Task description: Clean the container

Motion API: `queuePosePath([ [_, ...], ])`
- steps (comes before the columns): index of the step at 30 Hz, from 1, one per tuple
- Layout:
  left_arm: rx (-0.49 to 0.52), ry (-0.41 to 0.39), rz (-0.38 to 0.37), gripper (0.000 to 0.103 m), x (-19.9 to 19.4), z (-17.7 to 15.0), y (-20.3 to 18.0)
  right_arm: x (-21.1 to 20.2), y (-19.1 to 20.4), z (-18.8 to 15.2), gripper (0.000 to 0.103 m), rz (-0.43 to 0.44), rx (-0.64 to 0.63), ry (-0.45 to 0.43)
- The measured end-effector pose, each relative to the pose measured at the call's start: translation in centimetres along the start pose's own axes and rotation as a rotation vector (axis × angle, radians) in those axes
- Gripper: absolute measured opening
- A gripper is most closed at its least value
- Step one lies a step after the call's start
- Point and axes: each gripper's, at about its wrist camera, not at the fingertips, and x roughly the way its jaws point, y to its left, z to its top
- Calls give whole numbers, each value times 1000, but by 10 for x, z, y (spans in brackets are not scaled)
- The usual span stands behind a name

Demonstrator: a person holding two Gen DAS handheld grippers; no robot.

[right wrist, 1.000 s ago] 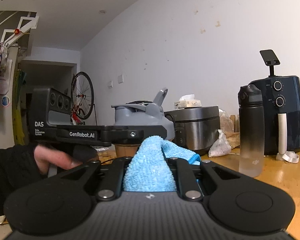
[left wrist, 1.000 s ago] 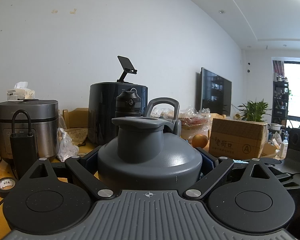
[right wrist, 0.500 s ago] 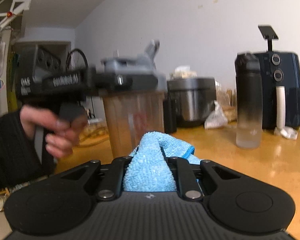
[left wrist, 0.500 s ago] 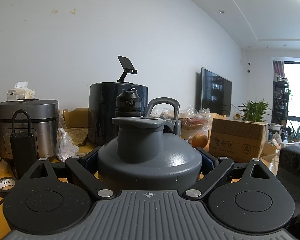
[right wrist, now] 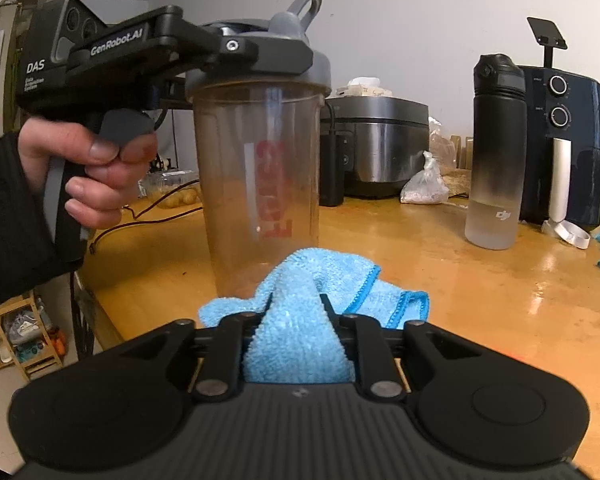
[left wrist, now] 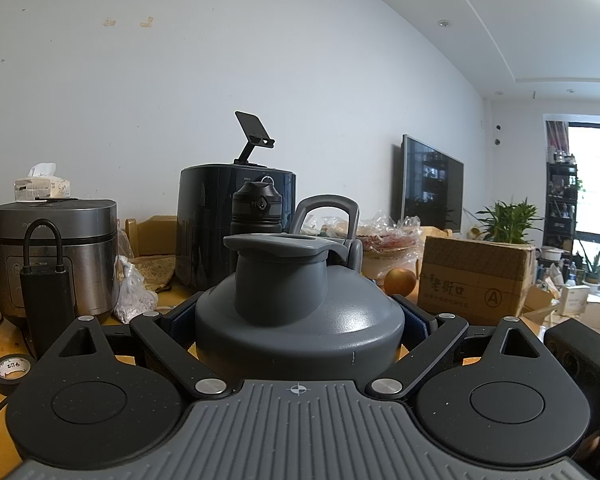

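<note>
A hand (right wrist: 96,160) is squeezing the left gripper (right wrist: 260,50) closed at shoulder height while the right gripper (right wrist: 296,320) is clamping low.

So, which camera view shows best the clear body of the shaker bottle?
The right wrist view: the shaker bottle's clear body with red lettering shows from lid to near its base, behind the blue cloth. The left wrist view shows only its grey lid.

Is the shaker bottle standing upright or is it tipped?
Upright. In the right wrist view the shaker bottle has vertical walls and its grey lid on top, clamped by the left gripper.
</note>
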Motion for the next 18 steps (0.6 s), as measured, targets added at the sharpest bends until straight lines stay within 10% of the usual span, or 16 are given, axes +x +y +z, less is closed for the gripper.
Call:
queuePosePath([
  [14, -1, 1, 1, 95, 0, 0, 0, -3, 9, -2, 47, -40, -120, 42],
  [18, -2, 1, 2, 95, 0, 0, 0, -3, 14, 2, 12, -31, -130, 60],
])
